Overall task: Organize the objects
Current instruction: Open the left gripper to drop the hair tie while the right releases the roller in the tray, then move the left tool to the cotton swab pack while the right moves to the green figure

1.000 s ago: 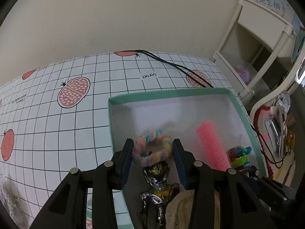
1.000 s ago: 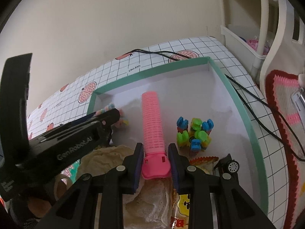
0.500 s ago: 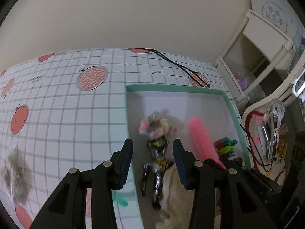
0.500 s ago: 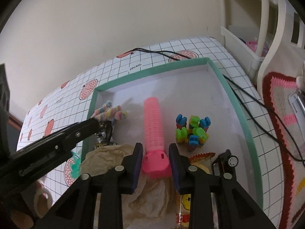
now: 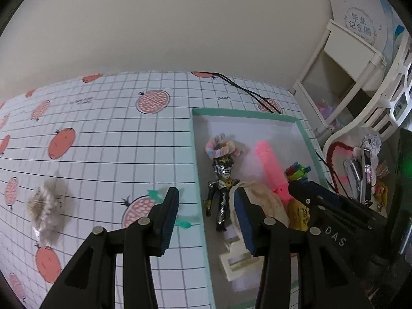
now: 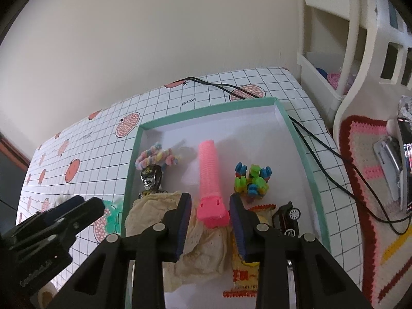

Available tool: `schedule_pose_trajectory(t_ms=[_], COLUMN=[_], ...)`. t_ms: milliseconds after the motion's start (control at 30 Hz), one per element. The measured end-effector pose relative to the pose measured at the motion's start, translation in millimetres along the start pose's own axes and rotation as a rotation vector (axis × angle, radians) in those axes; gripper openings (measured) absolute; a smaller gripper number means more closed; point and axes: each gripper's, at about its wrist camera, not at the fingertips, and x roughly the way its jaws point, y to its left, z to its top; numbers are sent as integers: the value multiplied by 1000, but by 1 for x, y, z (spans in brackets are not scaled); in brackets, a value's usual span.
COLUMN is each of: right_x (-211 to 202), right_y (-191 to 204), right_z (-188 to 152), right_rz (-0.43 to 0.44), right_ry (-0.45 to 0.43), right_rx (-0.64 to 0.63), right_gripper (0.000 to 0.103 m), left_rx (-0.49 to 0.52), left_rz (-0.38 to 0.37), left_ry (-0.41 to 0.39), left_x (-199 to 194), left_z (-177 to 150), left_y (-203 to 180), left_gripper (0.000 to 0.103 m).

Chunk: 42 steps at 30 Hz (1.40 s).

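Both grippers, left (image 5: 207, 212) and right (image 6: 209, 222), empty with fingers spread; pink ribbed plastic tube (image 6: 209, 173) mid-frame inside teal-rimmed white cardboard box (image 6: 300, 144), could snag cream lace cloth (image 6: 195, 237) if grabbed low

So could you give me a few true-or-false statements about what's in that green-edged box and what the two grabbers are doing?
1. The pink comb lies inside the green-rimmed box. True.
2. The left gripper is clamped on the pastel scrunchie. False: it is open and empty; the scrunchie lies in the box.
3. The fluffy grey thing lies outside the box on the tablecloth. True.
4. The right gripper is shut on the toy car. False: it is open, its fingers either side of the comb's end.
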Motion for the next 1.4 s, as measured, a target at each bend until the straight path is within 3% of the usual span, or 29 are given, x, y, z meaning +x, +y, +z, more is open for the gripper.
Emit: schedule_pose_trajectory(t_ms=[67,300,367,400,700,933,967,1000,1400], right_x=[-1,2,4,5,5,5,5,5,4], right_y=[1,-4,-4,-4,-4,-4,-4,-4,-1], right_z=[0,2,2,2,1,1,1,1,2], right_rz=[-19,-50,-53,-56,-62,-78,-76,-71,-75], right_ry=[-1,-6,-6,-5,-19,-35,-38,-40,-48], right_rx=[-3,15,15,11,17,29,31,34,24], right_gripper=[40,62,65,68,94,102,103,103,103], left_rx=[-9,-39,-45,-48,-55,-58,-64,-71,-87], left_rz=[5,7,23,29,65,70,72,73,75], left_ry=[-8,36,47,50,51,45,39,34,14], left_x=[-2,7,8,9,11,11,11,11,5], left_z=[-1,-4,-6,-7,-9,-9,-9,-8,-9], left_y=[3,7,9,11,22,27,28,29,41], left_gripper=[62,67,82,84,90,91,102,103,103])
